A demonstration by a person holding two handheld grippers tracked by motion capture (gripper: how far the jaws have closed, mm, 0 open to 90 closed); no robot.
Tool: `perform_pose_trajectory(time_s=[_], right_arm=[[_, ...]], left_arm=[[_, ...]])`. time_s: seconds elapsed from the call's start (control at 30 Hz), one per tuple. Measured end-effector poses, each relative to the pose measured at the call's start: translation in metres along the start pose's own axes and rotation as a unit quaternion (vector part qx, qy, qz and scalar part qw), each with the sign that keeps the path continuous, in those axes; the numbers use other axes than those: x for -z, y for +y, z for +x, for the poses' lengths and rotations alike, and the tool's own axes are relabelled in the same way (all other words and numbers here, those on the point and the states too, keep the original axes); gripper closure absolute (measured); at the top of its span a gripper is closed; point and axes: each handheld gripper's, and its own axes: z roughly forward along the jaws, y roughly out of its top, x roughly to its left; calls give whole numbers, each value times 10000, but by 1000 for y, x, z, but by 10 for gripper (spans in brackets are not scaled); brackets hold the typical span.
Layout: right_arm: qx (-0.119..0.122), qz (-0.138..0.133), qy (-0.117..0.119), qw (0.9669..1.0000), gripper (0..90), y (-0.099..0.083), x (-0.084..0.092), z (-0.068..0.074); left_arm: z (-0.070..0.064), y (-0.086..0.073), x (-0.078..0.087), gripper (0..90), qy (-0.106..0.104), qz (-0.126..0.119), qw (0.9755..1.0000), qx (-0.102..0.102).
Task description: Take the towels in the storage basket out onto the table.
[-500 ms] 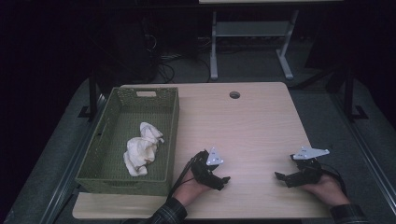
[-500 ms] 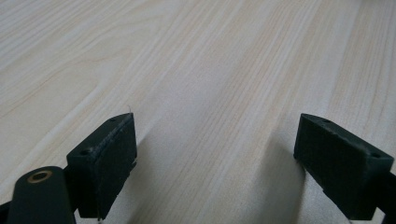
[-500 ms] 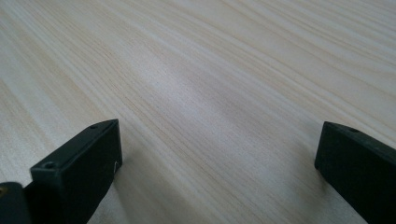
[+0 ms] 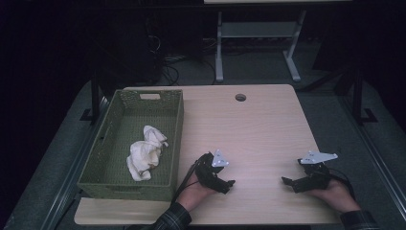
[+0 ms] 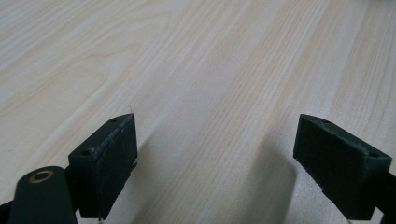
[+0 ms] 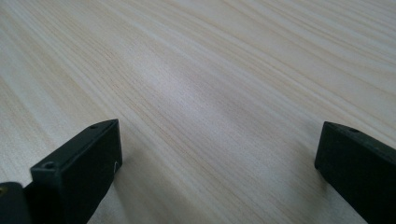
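A crumpled white cloth (image 4: 146, 152) lies inside a green woven basket (image 4: 175, 129) on the left part of the wooden table (image 4: 249, 129). My left gripper (image 4: 229, 184) rests low on the table just right of the basket, held by a hand in a plaid sleeve. In the left gripper view its jaws (image 5: 215, 163) stand wide apart over bare wood, nothing between them. My right gripper (image 4: 287, 182) lies near the table's front right, pointing left. Its jaws (image 6: 219, 172) are likewise open over bare wood.
A round cable hole (image 4: 240, 97) sits near the table's far edge. Beyond the table stand a white desk frame (image 4: 258, 43) and tangled cables (image 4: 167, 62) on a dark floor. Black rails (image 4: 378, 158) run along both sides of the table.
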Motion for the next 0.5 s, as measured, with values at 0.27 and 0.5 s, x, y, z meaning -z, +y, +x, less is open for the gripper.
perform_pose_trajectory(time_s=[0.27, 0.5], right_arm=[[49, 22, 18, 10000, 1, 0, 0, -1], [47, 20, 18, 10000, 1, 0, 0, -1]], left_arm=[[4, 4, 7, 129, 0, -8, 9999, 166], [8, 10, 15, 130, 137, 10, 9997, 211]])
